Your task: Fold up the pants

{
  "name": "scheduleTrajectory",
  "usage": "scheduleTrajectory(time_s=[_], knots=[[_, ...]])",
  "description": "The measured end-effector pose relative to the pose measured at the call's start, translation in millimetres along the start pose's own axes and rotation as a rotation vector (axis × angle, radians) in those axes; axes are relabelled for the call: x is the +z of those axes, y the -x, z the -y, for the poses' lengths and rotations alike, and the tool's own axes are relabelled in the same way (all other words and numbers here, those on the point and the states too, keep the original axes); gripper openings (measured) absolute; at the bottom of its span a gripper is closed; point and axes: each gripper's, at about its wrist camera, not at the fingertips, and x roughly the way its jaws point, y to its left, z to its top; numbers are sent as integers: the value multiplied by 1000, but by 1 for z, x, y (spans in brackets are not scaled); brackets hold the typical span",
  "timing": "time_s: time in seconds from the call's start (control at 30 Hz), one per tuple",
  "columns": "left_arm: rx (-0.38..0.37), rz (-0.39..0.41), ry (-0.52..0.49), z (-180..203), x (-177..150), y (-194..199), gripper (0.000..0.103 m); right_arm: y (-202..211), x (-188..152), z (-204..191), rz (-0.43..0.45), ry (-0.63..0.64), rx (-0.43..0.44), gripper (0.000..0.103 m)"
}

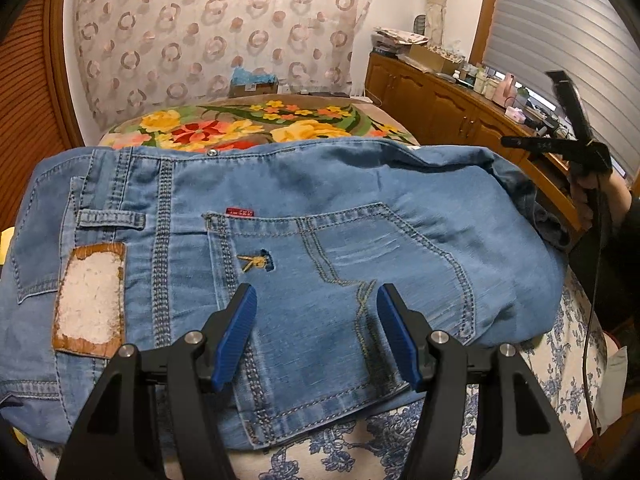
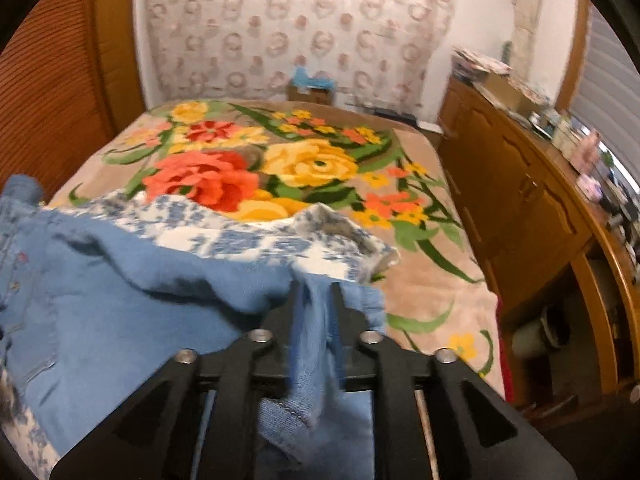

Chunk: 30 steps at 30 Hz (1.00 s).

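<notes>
The blue denim pants (image 1: 304, 232) lie folded across the bed, back pocket and worn leather patch (image 1: 90, 300) facing up. My left gripper (image 1: 316, 320) is open, its blue pads just above the back pocket and holding nothing. My right gripper (image 2: 316, 296) is shut on a fold of the pants (image 2: 120, 300) at their right end. In the left wrist view the right gripper (image 1: 576, 148) shows at the far right, held by a hand, next to the pants' right edge.
The bed carries a blue-and-white floral cloth (image 2: 248, 236) under the pants and a flowered blanket (image 2: 280, 164) beyond. A wooden cabinet (image 2: 520, 200) cluttered on top runs along the right side. A wooden louvred door (image 2: 52, 92) stands at the left.
</notes>
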Motion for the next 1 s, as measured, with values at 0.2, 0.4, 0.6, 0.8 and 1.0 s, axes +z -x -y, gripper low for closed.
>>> scheduleTrajectory(time_s=[0.2,0.4,0.6,0.8,1.0], knots=[[-7,-11,-3,3,-2,-5,62,25,-10,4,33,-25,21,27],[-18,-23,-8,10,-3,-11,62,29,-36,-29,5,59,41,45],[-19,-23,-8,12,-5,-9,62,1,-50,-36,-65,106,-5,49],[-13,-25,-6,8,-9,-8,62,-21,-47,-22,-116,122,-18,26],[-11,-23,-4,7,-12,-3,62,-16,-21,3,-57,79,-26,17]])
